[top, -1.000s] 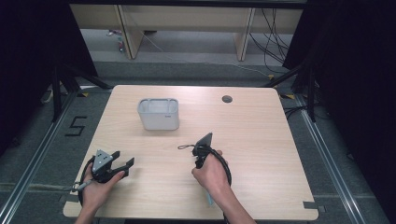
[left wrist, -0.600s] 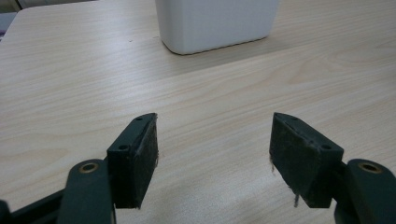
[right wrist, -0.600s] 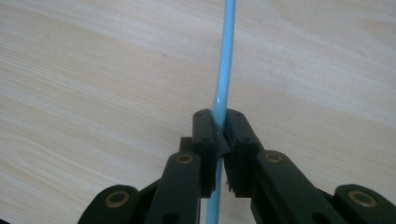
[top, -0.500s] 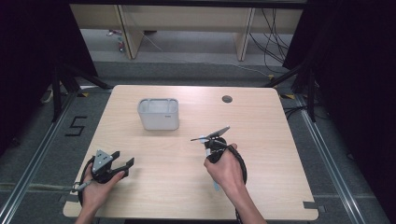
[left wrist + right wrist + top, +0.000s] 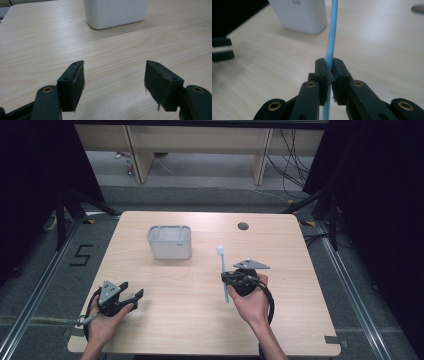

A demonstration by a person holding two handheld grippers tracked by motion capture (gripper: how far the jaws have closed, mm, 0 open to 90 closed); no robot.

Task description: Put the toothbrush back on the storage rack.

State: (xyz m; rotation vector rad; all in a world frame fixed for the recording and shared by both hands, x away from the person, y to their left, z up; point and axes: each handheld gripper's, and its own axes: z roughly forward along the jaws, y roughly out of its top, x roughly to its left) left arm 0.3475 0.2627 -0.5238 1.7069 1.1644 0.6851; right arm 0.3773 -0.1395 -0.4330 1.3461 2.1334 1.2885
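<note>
Left gripper (image 5: pixel 131 296) sits low at the near left of the table (image 5: pixel 300 270), jaws spread wide with only bare wood between them, and the white bin (image 5: pixel 116 12) stands well ahead of its fingers (image 5: pixel 72 82). Over to the right gripper (image 5: pixel 330 72): jaws pinched tight on a toothbrush (image 5: pixel 223 272), a slim light-blue handle with a pale head at the far end. The handle runs straight through the fingers (image 5: pixel 322 75), its longer part reaching out beyond them, the tail passing back beneath. The bin (image 5: pixel 299 15) sits beyond and left of those fingers.
</note>
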